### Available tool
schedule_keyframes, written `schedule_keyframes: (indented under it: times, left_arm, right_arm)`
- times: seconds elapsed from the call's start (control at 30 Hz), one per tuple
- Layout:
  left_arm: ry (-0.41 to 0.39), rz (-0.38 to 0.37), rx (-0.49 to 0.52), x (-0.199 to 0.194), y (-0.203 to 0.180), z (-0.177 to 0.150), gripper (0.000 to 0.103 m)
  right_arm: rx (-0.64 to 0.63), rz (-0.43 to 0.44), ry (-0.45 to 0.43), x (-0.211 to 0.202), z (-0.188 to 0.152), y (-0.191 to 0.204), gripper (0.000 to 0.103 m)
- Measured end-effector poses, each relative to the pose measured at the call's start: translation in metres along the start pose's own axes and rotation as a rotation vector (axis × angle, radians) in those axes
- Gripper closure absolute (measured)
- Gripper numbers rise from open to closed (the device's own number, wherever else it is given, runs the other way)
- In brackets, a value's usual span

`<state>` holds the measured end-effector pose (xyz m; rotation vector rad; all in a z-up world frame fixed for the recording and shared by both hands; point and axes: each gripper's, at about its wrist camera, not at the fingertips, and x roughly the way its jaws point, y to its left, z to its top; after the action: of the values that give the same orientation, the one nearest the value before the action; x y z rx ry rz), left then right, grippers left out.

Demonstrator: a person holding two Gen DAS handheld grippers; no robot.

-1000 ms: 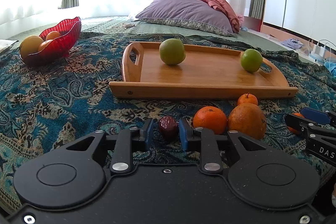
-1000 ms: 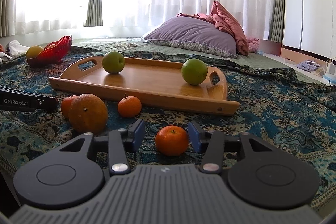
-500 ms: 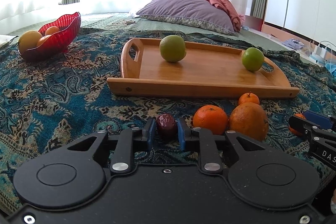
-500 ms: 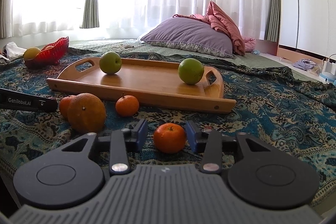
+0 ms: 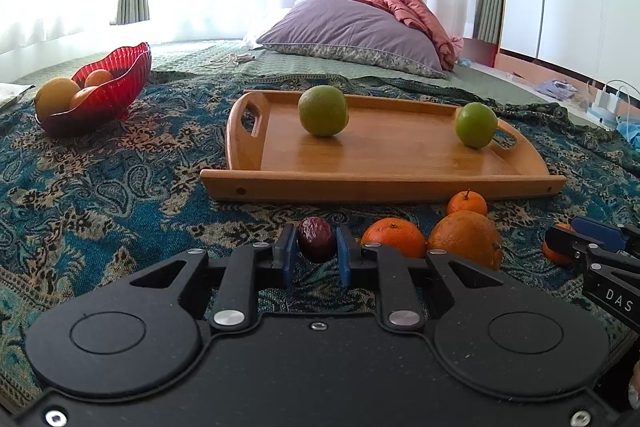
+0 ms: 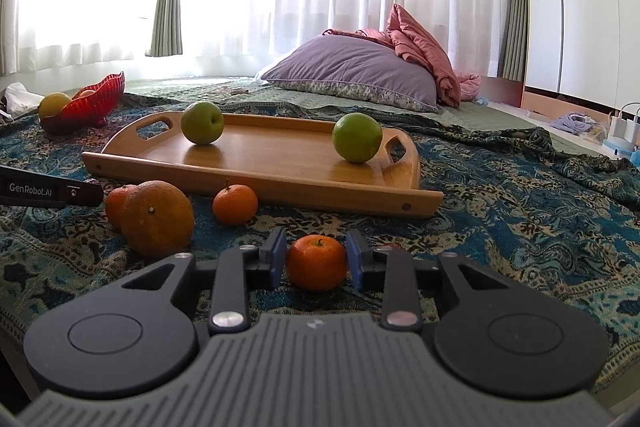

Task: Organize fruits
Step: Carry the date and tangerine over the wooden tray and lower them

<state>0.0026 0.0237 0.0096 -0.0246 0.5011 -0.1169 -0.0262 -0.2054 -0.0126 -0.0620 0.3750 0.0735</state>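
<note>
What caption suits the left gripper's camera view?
Left gripper pinches a dark red fruit on the patterned blanket before a wooden tray.

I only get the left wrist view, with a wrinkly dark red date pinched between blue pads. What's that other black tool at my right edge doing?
Observer: That's the right gripper. Its jaws have just been closing, with a mandarin between them on the blanket.
Operator: Squeezing it already?
Observer: I cannot tell; the pads sit right beside the peel.
Operator: Anything written on my own tool?
Observer: Yes, the left gripper carries a GenRobot.AI label on its side.
</note>
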Motion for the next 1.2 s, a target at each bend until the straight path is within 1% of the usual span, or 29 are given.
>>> schedule_keyframes:
  times: [0.27,0.4,0.57,0.67,0.8,0.97,1.1,1.2]
  left_arm:
    - [-0.032,-0.012,-0.008,-0.005,-0.003,0.018,0.083]
    - [-0.044,-0.026,-0.010,-0.002,-0.007,0.030,0.083]
    - [-0.078,-0.056,-0.007,0.004,-0.018,0.046,0.083]
    - [-0.101,-0.089,-0.005,0.009,-0.024,0.057,0.083]
    - [-0.112,-0.139,-0.005,0.024,-0.029,0.072,0.083]
    - [-0.071,-0.163,-0.024,0.054,-0.031,0.090,0.083]
    - [-0.046,-0.162,-0.019,0.078,-0.033,0.097,0.083]
    - [-0.003,-0.169,-0.023,0.098,-0.036,0.101,0.083]
  right_arm:
    - [0.000,0.013,-0.018,0.001,0.011,0.000,0.066]
    - [-0.009,0.021,-0.047,0.002,0.022,0.002,0.066]
    - [-0.016,0.032,-0.084,0.010,0.041,0.005,0.066]
    - [-0.003,0.043,-0.094,0.019,0.054,0.005,0.066]
    - [0.023,0.056,-0.097,0.036,0.072,0.004,0.066]
    - [0.084,0.070,-0.063,0.066,0.094,-0.005,0.066]
    - [0.160,0.094,0.006,0.096,0.106,-0.018,0.066]
    - [0.229,0.108,0.073,0.118,0.111,-0.027,0.066]
